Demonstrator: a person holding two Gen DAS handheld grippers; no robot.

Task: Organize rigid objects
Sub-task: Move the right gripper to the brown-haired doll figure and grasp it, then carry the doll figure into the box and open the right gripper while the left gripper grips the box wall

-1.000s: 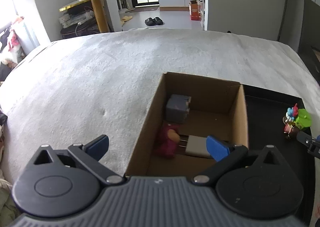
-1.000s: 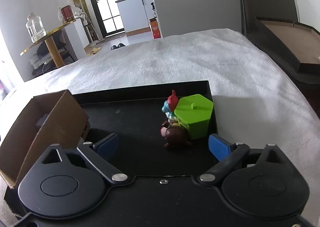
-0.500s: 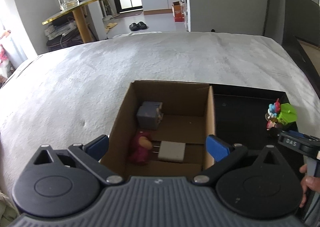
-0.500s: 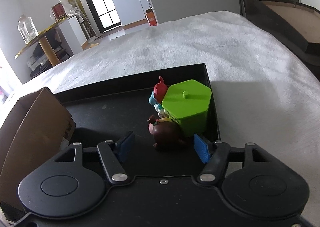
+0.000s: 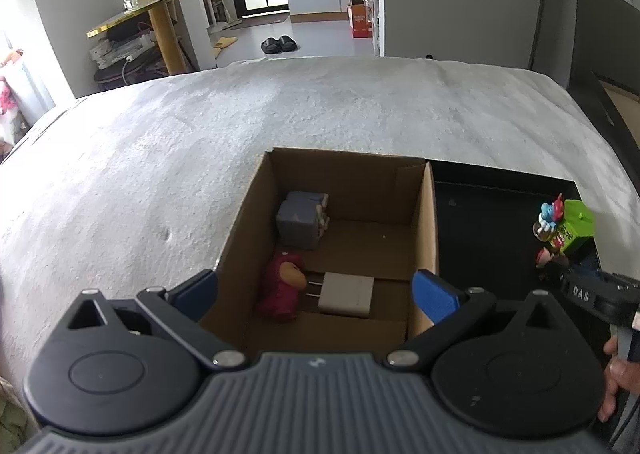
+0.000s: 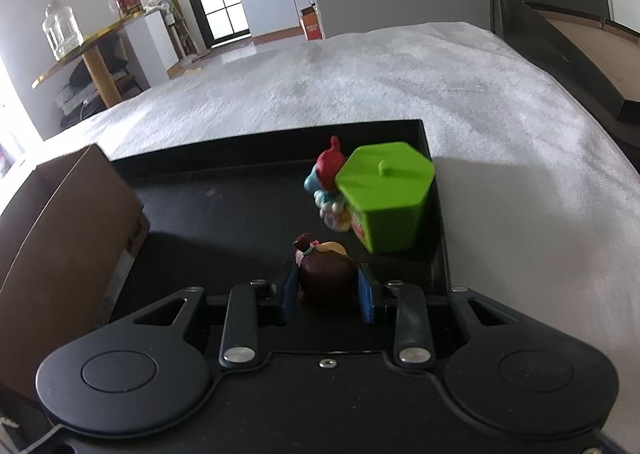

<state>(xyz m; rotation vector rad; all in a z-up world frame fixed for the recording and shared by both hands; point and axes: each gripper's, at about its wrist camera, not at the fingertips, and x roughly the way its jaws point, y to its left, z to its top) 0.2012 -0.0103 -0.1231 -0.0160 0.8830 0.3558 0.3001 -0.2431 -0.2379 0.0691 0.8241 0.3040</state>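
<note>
in the box (image 5: 424, 238): we count three things already.
right gripper (image 6: 327, 292): we're clamped on the brown figurine (image 6: 325, 274), on the black tray (image 6: 224, 210).
left gripper (image 5: 316, 290): spread wide, holding nothing.
left to do: blue figurine (image 6: 326, 178), green container (image 6: 386, 202).

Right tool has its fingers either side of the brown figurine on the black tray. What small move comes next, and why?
Probably lift the brown figurine straight up. The right tool looks shut on it, and the green box and blue figurine stand just beyond on the black tray, so a sideways drag could knock them.
</note>
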